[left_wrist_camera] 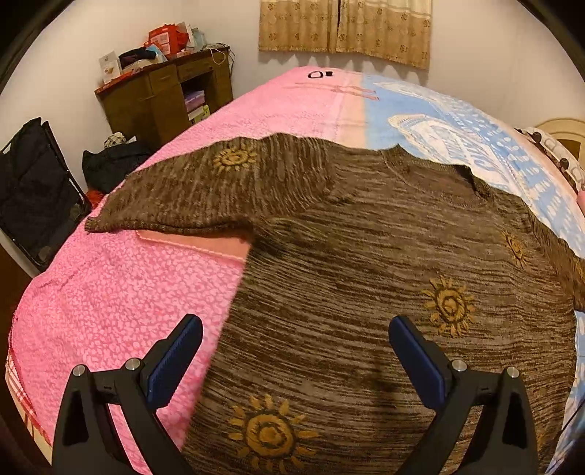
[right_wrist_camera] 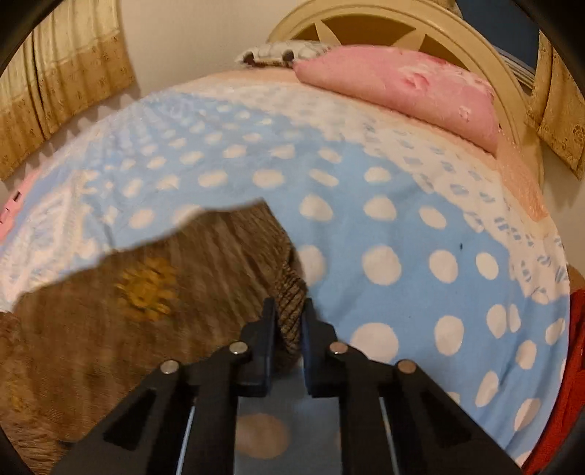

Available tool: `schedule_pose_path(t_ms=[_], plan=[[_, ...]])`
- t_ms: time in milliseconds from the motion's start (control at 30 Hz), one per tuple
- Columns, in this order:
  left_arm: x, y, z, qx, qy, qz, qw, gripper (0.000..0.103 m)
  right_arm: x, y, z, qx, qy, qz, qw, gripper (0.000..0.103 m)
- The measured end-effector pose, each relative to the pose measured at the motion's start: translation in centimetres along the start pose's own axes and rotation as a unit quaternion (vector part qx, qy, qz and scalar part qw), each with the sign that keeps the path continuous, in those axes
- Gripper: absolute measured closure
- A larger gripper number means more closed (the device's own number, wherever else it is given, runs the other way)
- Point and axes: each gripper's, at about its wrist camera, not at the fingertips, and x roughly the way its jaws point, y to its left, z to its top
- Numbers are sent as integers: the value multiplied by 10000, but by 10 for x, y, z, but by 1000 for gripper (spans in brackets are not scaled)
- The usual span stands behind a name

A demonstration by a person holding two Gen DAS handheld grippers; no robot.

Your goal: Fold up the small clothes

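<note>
Brown marled knit, ribbed at the cuffs and neck, patterned with mustard sun motifs: the sweater point(left_wrist_camera: 365, 263) is lying spread flat on the bed, one sleeve point(left_wrist_camera: 204, 190) stretching out over the pink blanket point(left_wrist_camera: 109, 285), which is showing a nubby, speckled pile. The other half of the bed is wearing a blue cover with white polka dots point(right_wrist_camera: 402, 234). Black lettering near the far edge of the bed is showing but is too small to read.

The left gripper point(left_wrist_camera: 296, 350) is hovering with its blue ridged pads point(left_wrist_camera: 175, 358) spread wide apart, holding nothing; the sweater's lower body is lying between and below them. The right gripper point(right_wrist_camera: 289, 329) is pinching the ribbed cuff of the other sleeve point(right_wrist_camera: 290, 303), fingers nearly together on the knit. A pink pillow point(right_wrist_camera: 402, 84) is resting against the cream curved headboard point(right_wrist_camera: 420, 22).
</note>
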Motion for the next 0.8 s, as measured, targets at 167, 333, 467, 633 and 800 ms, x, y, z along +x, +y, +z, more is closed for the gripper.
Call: schedule_pose_path(t_ms=[167,333,467,633,800], plan=[[-6,19,7,-235,-103,7,9997,1,-67,76,17,-778,-804,771,9907,88],[-6,35,8,-483,-105,-24,9988,1,-130,188,-19,-1821,-932,2196,9539,88],[-2,46,6,-493,-70,64,9987,1,-137,258,-74,-2200,-636,3172,9203,84],[0,58,4,-453,-168,89,9988,1,-103,291,-136,-2441,200,3648,8983,20],[13,60,6,-497,-144,12,9987,1,-96,247,-132,-1784,220,3751,9094,39]])
